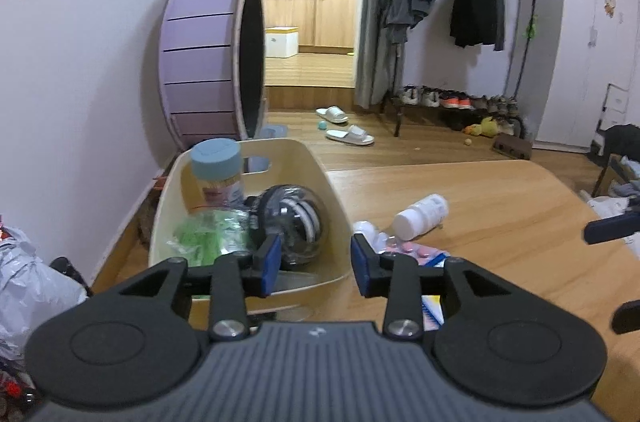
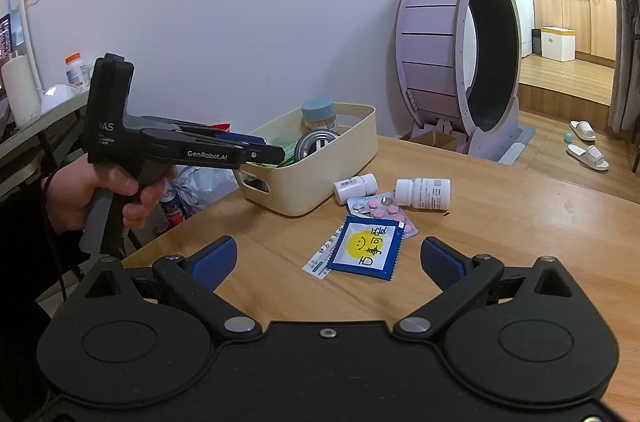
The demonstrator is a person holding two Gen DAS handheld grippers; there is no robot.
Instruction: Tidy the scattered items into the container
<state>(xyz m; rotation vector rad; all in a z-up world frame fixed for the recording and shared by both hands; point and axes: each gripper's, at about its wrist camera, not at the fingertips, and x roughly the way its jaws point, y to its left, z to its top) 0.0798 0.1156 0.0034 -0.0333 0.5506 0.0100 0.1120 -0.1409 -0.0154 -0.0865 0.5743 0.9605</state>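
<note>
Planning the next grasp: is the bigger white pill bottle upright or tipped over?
Tipped over. The white pill bottle lies on its side on the table, cap pointing toward the bin.

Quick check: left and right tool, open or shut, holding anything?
Left tool: open, empty, over the cream bin's near rim.
Right tool: open, empty, above the blue sachet.

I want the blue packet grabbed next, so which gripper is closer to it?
Right. The right gripper is open just in front of the blue packet; the left gripper, also open, hangs over the bin's near rim.
</note>
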